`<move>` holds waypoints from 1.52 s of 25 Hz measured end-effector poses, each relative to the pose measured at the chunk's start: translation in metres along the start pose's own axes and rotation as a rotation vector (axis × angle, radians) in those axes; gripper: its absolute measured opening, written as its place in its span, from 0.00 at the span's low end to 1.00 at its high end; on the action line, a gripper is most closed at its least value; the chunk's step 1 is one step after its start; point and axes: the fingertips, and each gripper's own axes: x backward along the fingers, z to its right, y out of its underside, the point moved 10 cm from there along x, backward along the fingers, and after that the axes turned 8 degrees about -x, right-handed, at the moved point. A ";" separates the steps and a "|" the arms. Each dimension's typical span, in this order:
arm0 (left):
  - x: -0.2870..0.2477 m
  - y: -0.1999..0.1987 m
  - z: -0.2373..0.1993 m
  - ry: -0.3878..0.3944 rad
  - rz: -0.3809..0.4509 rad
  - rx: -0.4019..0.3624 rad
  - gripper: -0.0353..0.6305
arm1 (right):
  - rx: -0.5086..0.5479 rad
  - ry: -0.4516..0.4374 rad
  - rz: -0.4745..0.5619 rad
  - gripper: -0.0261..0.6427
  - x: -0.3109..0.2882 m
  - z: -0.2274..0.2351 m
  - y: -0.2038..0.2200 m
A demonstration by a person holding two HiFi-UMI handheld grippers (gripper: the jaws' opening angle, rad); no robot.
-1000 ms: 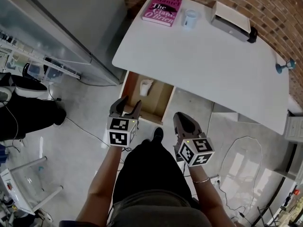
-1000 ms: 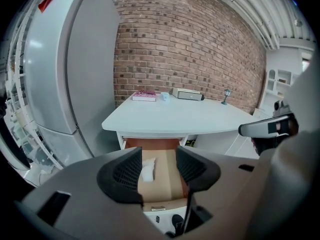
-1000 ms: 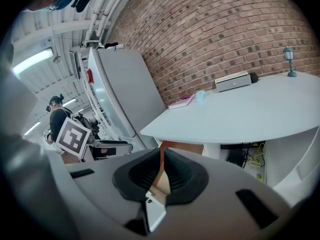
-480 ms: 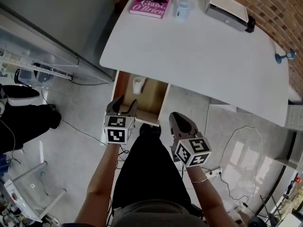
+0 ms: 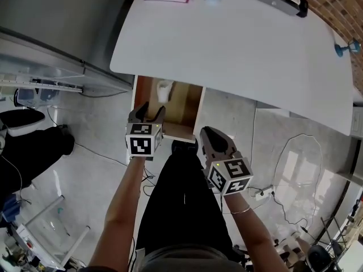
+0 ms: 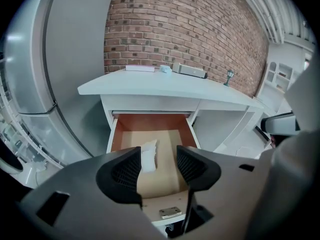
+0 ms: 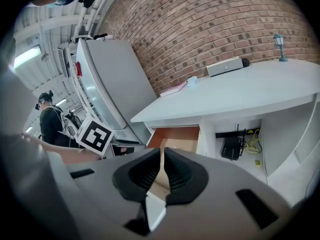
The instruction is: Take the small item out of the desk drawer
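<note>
Small item [image 6: 149, 155] is what I'm after. In the left gripper view it shows right in the gap of my left tool [image 6: 157, 166], though it lies further off, down in the drawer. That tool's jaws have just been opening and now stand wide, with nothing touching the pads. My right tool [image 7: 162, 171] is pinched to a thin slit with nothing in it, parked off to the side and doing no work that I can see.

Moving outward, the drawer [image 6: 116, 134] is already pulled out from under the white table [image 6: 165, 86], so I'd say the opening part is done and I'm on the reach-in. From the head view the left tool [image 5: 148, 111] hangs over the drawer's front edge, the right tool [image 5: 211, 135] sits beside it over the floor, and the item [image 5: 164, 90] is apart from both, back near where the drawer [image 5: 142, 92] meets the table [image 5: 227, 50].

It looks like a crumpled white packet, and I can't tell more than that. It lies flat on the drawer bottom toward the left wall. Its long axis runs front to back, with the far end pointing at the back wall and leaning slightly right.

My guess is the next move means dropping the left tool into the drawer and keeping the jaws across the packet's narrow width. They already line up that way. Then I close on its middle without scraping the left wall.
</note>
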 end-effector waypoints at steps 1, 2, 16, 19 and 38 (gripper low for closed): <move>-0.004 0.001 -0.001 0.005 -0.007 -0.007 0.39 | -0.011 0.004 0.004 0.08 0.000 0.001 0.003; -0.008 0.002 -0.001 0.012 -0.014 -0.013 0.39 | -0.023 0.009 0.008 0.08 0.000 0.002 0.006; -0.074 0.013 0.004 0.023 -0.128 -0.103 0.39 | -0.178 0.126 0.056 0.08 0.002 0.038 0.044; -0.084 0.015 0.000 0.022 -0.143 -0.117 0.39 | -0.208 0.145 0.063 0.07 0.003 0.045 0.050; -0.141 0.026 -0.020 0.021 -0.263 -0.145 0.39 | -0.339 0.212 0.096 0.05 0.005 0.065 0.078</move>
